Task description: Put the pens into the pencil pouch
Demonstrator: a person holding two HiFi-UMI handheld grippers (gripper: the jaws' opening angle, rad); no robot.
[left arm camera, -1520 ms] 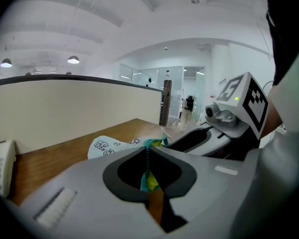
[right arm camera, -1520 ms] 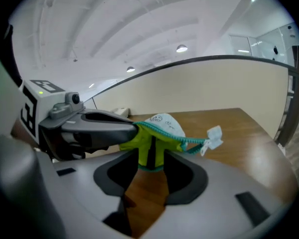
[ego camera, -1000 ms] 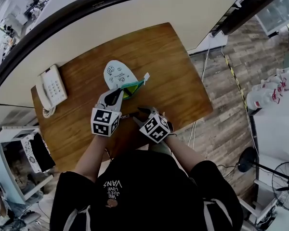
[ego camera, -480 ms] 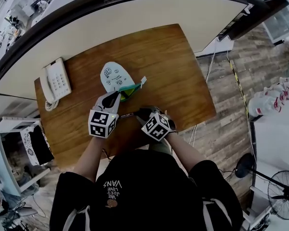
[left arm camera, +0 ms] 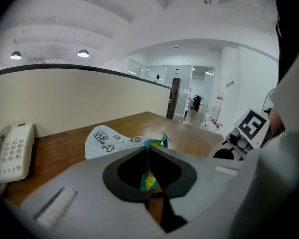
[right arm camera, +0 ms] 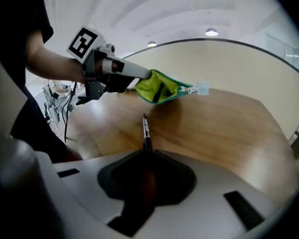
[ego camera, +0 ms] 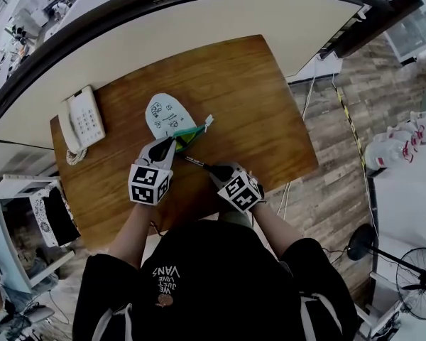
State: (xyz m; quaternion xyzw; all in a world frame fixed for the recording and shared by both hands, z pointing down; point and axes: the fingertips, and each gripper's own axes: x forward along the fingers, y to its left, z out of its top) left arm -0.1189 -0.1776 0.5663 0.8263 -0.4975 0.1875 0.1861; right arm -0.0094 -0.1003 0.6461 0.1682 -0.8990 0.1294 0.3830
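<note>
On the counter [ego camera: 255, 98], toward its 9 o'clock side in the head view, the pencil pouch [ego camera: 165, 111] lies with its mouth turned to 4 o'clock. The left gripper [ego camera: 166, 145] is clamped on the pouch's teal zip edge, jaws together on the fabric, propping the mouth open. The right gripper [ego camera: 213, 169] has just been closing its jaws and pinches the pen [ego camera: 197, 163] by its rear end. The pen sticks out toward 10 o'clock, tip near the mouth but apart from it. Risks, as judged: the grip sits far back on a thin, smooth, round barrel, so the pen may pivot or slip between the pads when its tip meets fabric. The soft mouth is held at one point only and could sag shut, so the tip catches the zip and shoves the pouch across the polished wood instead of entering. Materials: the pouch is limp pale cloth with small printed cartoons and a rounded end at 11 o'clock. It has a bright yellow-green lining [right arm camera: 159, 91] and a white zip pull [right arm camera: 203, 88] at the mouth's far end. The pen is slim, dark and rigid, with a pale band. The counter is glossy brown wood grain. A white telephone [ego camera: 82, 119] in hard plastic sits well apart, at 9 o'clock of the pouch.
</note>
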